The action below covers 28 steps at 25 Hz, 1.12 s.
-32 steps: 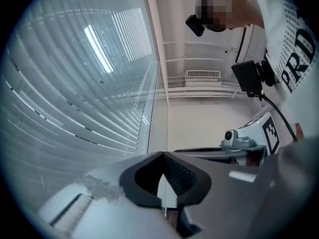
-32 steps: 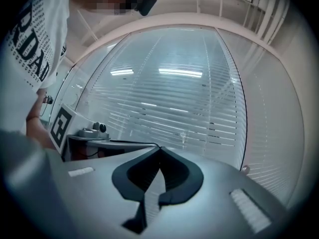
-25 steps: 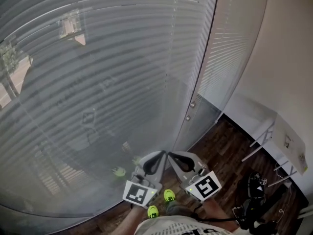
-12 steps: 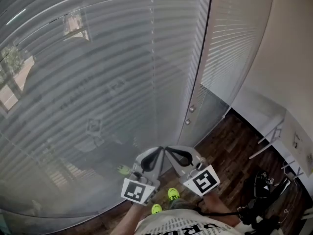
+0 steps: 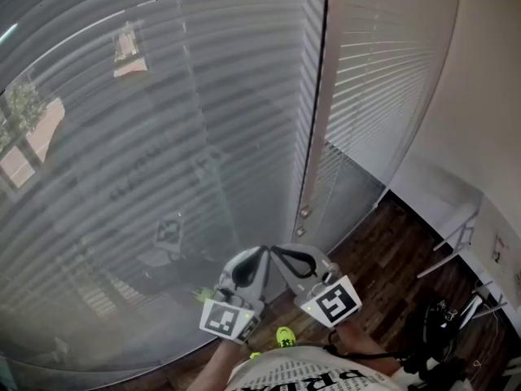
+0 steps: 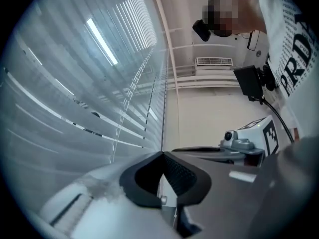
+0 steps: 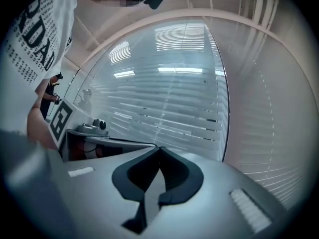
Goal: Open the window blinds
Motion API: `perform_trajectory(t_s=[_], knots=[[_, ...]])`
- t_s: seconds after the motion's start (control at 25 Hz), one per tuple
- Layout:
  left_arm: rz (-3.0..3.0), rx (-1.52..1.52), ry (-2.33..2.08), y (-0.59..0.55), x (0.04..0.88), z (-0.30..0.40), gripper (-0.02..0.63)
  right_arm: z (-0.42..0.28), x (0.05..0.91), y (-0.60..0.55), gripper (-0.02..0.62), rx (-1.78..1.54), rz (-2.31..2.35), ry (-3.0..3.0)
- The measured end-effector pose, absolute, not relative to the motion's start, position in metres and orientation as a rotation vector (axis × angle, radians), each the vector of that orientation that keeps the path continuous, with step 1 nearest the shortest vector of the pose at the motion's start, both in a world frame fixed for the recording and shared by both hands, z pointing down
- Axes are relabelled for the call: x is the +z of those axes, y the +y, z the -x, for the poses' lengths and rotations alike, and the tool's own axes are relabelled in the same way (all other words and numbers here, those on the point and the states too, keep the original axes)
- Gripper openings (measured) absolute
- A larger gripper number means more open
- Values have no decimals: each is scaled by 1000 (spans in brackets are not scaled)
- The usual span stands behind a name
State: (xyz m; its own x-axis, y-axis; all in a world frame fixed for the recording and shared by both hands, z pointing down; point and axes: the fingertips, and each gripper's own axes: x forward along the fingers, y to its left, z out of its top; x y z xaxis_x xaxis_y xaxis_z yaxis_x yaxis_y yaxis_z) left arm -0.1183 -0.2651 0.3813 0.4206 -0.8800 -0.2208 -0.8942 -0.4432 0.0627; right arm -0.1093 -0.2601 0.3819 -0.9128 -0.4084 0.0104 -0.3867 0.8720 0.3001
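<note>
Closed grey slat blinds (image 5: 163, 137) cover the large window on the left, and a second blind (image 5: 374, 88) hangs to the right of a vertical frame post (image 5: 313, 120). Two small cord knobs (image 5: 304, 212) hang low beside that post. My left gripper (image 5: 260, 251) and right gripper (image 5: 277, 251) are held side by side at the bottom centre, tips nearly touching each other, short of the blinds. Both are shut and hold nothing. In the left gripper view the left gripper (image 6: 162, 155) faces slats and a ladder cord (image 6: 132, 91); in the right gripper view the right gripper (image 7: 159, 147) faces the slats (image 7: 174, 98).
Dark wooden floor (image 5: 383, 259) lies at the lower right, with a white table (image 5: 480, 243) against the beige wall (image 5: 488, 96). A dark bag with cables (image 5: 440, 332) sits on the floor. The person's yellow shoe (image 5: 285, 335) shows below the grippers.
Both grippers have moved together along the window, staying shut. The vertical post and cord knobs have drifted left in the head view and now stand nearly above the grippers.
</note>
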Motion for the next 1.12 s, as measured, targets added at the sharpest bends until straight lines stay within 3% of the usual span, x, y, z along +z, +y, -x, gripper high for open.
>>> perform_trajectory(t_s=[0.36,0.8,1.12], knots=[[2568,276,1634,-315,388,85,-11,77,388,-312,8,-469,-605,-2960],[2545,257,1710,-335,401,63,-9,52,401,-354,9,-720,-746,-2756],[2587,210,1702,-340,412,59,-9,51,413,-366,126,-882,-745,-2600]])
